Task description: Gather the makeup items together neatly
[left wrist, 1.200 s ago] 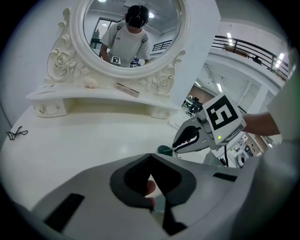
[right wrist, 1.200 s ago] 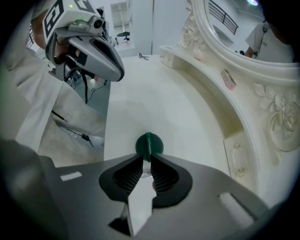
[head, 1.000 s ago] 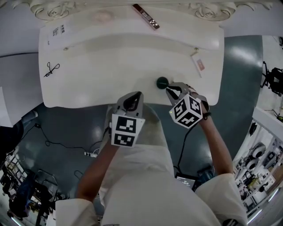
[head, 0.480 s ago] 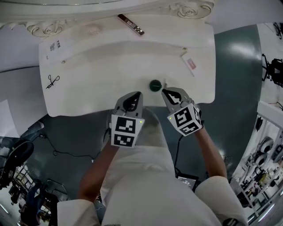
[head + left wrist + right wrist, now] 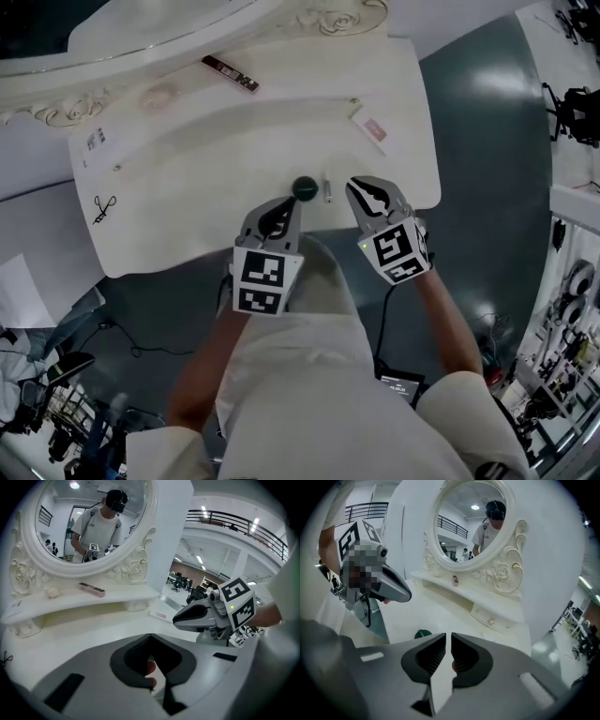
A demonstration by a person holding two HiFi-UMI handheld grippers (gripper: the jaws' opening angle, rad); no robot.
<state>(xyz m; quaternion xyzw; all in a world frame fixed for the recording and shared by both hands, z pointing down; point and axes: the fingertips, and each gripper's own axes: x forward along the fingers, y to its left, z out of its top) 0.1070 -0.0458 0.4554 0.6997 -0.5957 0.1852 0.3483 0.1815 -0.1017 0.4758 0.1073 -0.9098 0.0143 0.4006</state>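
A dark green round jar point(image 5: 304, 187) stands near the front edge of the white dressing table point(image 5: 187, 178), with a small silver tube point(image 5: 328, 190) lying just right of it. My left gripper point(image 5: 289, 204) hovers just in front of the jar, jaws together; a small pinkish shape that I cannot identify shows behind its pads point(image 5: 150, 667). Right of the tube, my right gripper point(image 5: 358, 187) is shut and empty, off the table's surface. The jar point(image 5: 423, 633) appears past the right jaws. A dark palette stick point(image 5: 230, 74) and a pale round item point(image 5: 157, 96) lie on the raised shelf.
A white packet with a pink label point(image 5: 368, 127) lies at the table's right. A black hair clip point(image 5: 103, 206) sits at the far left. An oval mirror point(image 5: 89, 522) in a carved frame rises behind the shelf. The table's front edge runs just under both grippers.
Both grippers have drawn back from the table toward the person and risen. The right gripper left the green jar's side, and the silver tube now lies uncovered beside the jar.
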